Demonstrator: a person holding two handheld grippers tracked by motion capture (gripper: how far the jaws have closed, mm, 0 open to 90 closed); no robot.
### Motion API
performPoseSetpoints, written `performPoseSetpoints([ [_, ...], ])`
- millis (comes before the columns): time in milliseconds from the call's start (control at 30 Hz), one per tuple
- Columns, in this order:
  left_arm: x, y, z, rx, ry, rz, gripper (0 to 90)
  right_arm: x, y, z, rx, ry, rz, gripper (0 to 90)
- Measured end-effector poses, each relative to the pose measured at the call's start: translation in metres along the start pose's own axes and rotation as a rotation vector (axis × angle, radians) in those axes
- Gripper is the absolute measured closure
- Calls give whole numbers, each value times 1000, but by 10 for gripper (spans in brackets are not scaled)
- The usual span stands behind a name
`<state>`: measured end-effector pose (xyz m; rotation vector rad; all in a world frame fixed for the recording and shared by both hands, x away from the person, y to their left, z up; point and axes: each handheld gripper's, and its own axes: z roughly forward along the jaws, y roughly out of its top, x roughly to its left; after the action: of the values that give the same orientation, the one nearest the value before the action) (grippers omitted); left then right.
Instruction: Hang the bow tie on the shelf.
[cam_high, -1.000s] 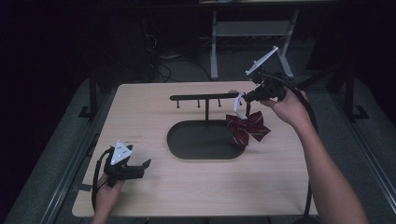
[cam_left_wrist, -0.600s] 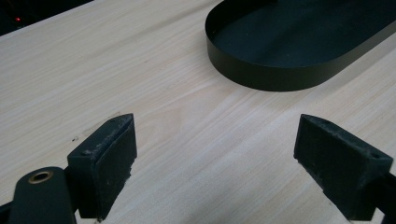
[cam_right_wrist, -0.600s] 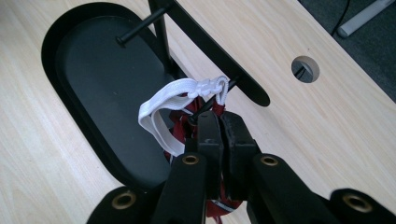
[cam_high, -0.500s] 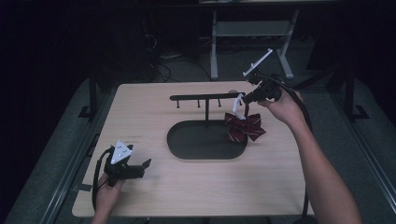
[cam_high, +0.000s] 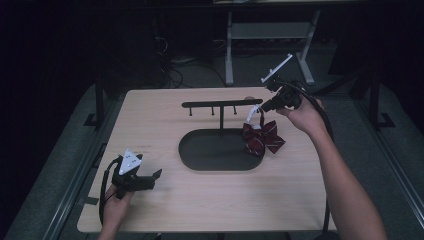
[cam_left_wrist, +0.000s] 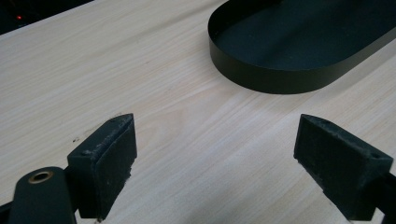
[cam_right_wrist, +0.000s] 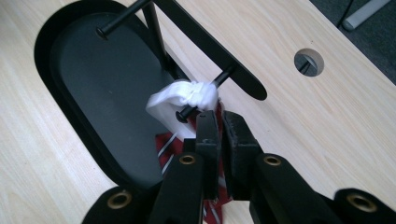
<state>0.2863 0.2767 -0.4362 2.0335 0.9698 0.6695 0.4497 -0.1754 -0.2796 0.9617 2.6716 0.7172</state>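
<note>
Hanging the bow tie (cam_high: 263, 138) on the rack was the step in hand. Right hand-held gripper (cam_right_wrist: 218, 122) had its jaws nearly together, a thin slit between them, nothing clearly clamped; log-wise they had just been easing apart, and no strap was visible between the pads. Just ahead of its tips the white strap loop (cam_right_wrist: 187, 95) sat over the end peg (cam_right_wrist: 201, 100) of the rack's crossbar (cam_right_wrist: 212, 51); the striped bow hung directly below the tips, over the right end of the black oval tray (cam_right_wrist: 70, 79). To do it well: I'd judge the loop needed seating further back on the peg before pulling away, then a straight retreat so the jaws don't snag the strap. Far off, left hand-held gripper (cam_high: 145, 178) sat low over the counter (cam_left_wrist: 154, 70), jaws wide, empty.

Versus a second ago: the bow hung in much the same spot beside the tray, right hand barely shifted, left unmoved.
</note>
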Motion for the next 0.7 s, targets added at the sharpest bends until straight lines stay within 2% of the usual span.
performPoseSetpoints([
  [300, 0, -1, -1, 1, 2, 1, 131, 0, -5, 1, -5, 29, -2, 821],
  [700, -1, -3, -2, -1, 3, 0, 131, -6, -21, 0, -19, 70, 37, 759],
])
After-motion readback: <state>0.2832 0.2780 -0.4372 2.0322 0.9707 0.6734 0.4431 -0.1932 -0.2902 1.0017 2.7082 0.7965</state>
